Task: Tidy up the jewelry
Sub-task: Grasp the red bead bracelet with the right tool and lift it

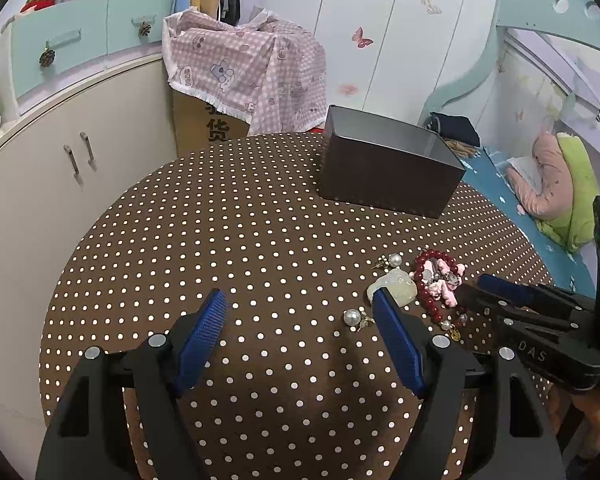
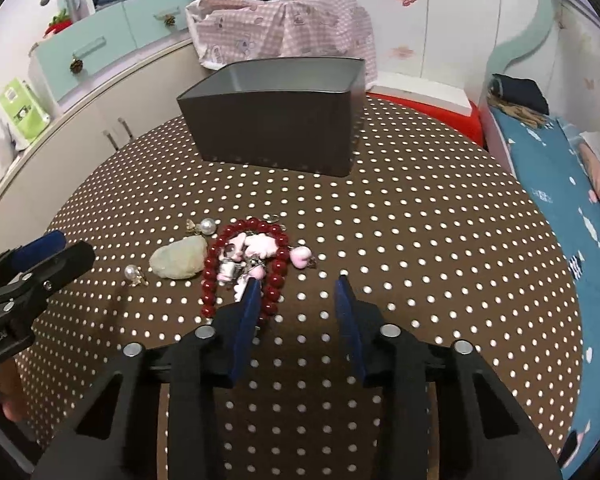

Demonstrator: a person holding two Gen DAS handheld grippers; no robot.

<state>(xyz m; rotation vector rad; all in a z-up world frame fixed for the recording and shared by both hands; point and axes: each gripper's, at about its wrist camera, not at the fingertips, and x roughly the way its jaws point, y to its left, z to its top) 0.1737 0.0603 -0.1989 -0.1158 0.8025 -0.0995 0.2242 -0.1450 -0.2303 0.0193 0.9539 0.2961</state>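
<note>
Nothing binned yet: red bead bracelet (image 2: 242,264), pale stone (image 2: 178,259), pearl earrings (image 2: 209,226) w/ it on desk (image 2: 420,240), well short of box (image 2: 276,120). Both tongs, left (image 1: 300,304) & right (image 2: 298,286), apart, empty. Next prob: right tongs over bracelet, pinch beads.

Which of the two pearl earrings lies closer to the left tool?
The pearl earring lying apart, just inside the left tool's right finger; the other pearl earring sits farther off, beyond the pale stone.

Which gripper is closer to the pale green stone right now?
Left. The left gripper is open, its right finger just touching the pale green stone. The right gripper is open over the red bead bracelet, on the stone's far side.
</note>
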